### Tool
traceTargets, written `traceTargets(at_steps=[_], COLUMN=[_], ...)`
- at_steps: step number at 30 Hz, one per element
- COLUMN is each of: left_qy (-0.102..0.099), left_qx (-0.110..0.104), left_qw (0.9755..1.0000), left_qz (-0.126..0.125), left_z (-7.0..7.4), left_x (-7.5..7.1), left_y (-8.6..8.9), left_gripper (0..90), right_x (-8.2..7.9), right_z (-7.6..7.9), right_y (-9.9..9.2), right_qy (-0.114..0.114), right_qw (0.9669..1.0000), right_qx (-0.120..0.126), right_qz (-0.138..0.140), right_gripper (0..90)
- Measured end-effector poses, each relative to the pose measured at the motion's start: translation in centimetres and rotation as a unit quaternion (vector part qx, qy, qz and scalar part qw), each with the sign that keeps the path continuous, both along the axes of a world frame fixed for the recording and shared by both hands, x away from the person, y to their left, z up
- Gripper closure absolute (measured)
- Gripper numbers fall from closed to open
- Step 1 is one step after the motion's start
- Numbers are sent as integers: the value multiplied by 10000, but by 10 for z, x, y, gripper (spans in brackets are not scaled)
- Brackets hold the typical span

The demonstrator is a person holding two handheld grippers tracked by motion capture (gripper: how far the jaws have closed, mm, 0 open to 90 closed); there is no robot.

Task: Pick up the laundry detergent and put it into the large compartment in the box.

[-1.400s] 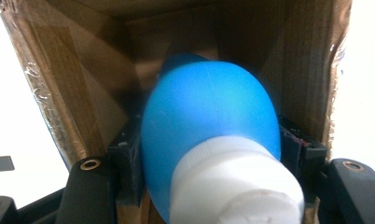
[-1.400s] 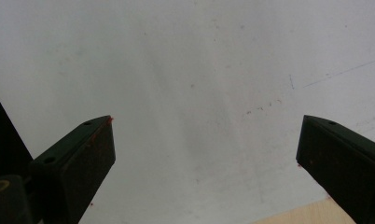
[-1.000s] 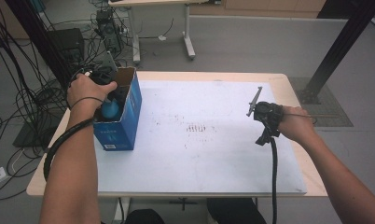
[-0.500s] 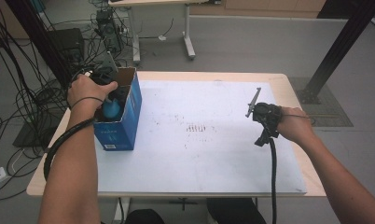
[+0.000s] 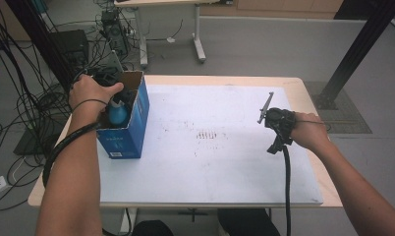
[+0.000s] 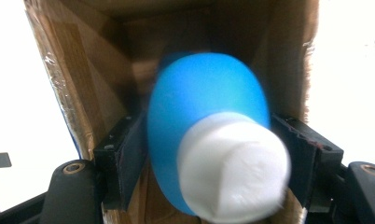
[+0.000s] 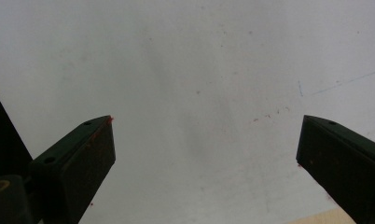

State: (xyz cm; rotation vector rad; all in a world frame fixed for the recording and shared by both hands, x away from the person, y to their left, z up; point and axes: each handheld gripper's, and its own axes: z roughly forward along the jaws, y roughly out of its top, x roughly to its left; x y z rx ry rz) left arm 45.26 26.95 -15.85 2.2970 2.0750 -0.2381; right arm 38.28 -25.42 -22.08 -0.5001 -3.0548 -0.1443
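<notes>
At the left edge of the tabletop (image 5: pixel 303 88) stands an open blue cardboard box (image 5: pixel 134 125), brown inside, and the person's left hand (image 5: pixel 90 93) reaches into its top with the left tool (image 6: pixel 209 154). Inside the box is a blue bottle with a white cap (image 6: pixel 209 140) (in the high view its blue body shows at the box mouth, just beside the hand). In the left gripper view the bottle sits between the two black jaws, cap toward the camera, with the brown box walls behind and on both sides; the jaws have just been opening, and they stand close against the bottle's sides, though whether the pads press on it is hard to tell from the blurred picture. A black cable (image 5: pixel 63 147) runs back along the left forearm. The white sheet (image 5: pixel 210 167) covering the tabletop carries a patch of small dark marks near its middle. Well apart from the box, near the right edge, the right hand (image 5: pixel 308 130) holds the right tool (image 7: pixel 204 154) low over the sheet; its jaws stand wide apart with nothing between them, only the speckled white surface beyond.
</notes>
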Motion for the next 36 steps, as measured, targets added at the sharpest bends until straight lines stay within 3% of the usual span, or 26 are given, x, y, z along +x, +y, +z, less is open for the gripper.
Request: traceTargets(at_steps=[9, 16, 23, 28, 36], left_qy=[-95, -249, -454, -441, -538], left_qx=[88, 294, 235, 96, 51], left_qw=[9999, 9993, 9986, 9985, 9966], left_qz=[29, -4, -144, -307, -616], left_z=[23, 46, 72, 84, 97], left_x=[-2, -8, -19, -24, -34], left_y=[-2, -9, -15, -18, -43], left_gripper=[263, 204, 113, 75, 48], right_x=[-2, -3, -4, -5, -6], right_z=[2, 4, 6, 7, 8], right_y=[-2, -2, 0, 0, 1], right_qy=[-26, -51, -62, -76, -74], right_qw=[10000, 10000, 10000, 9999, 9999], right_qx=[12, 21, 27, 35, 52], right_qz=[13, 31, 73, 93, 89], right_gripper=[45, 45, 45, 45, 45])
